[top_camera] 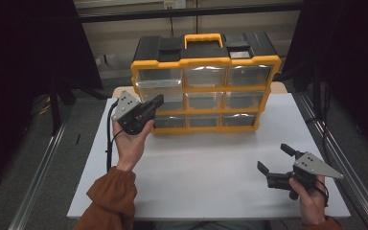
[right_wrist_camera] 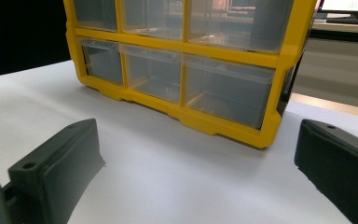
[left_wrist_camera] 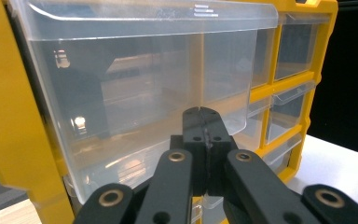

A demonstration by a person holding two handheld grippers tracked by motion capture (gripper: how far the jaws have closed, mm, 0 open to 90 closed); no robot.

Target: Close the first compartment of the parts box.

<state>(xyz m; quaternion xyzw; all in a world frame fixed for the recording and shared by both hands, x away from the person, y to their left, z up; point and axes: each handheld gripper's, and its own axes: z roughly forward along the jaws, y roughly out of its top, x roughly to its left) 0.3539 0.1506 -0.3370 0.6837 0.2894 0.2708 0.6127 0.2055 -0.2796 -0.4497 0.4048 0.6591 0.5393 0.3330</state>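
- The left gripper is raised at about ten o'clock on the white worktop; its fingers are pressed together with no gap, and their tips sit at the lower front of a clear drawer in the left column of the organizer. Whether they pinch the drawer's lip or merely touch it, I cannot tell.
- That drawer stands out a little from the yellow frame and looks empty through its clear walls.
- The right gripper rests low at about four o'clock, well apart from the organizer, its fingers spread wide with nothing between them.
- The yellow drawer organizer stands upright at twelve o'clock, at the far edge of the worktop, with a black top and a yellow carry handle.
- It has three rows of three clear drawers; I see no contents in any of them.
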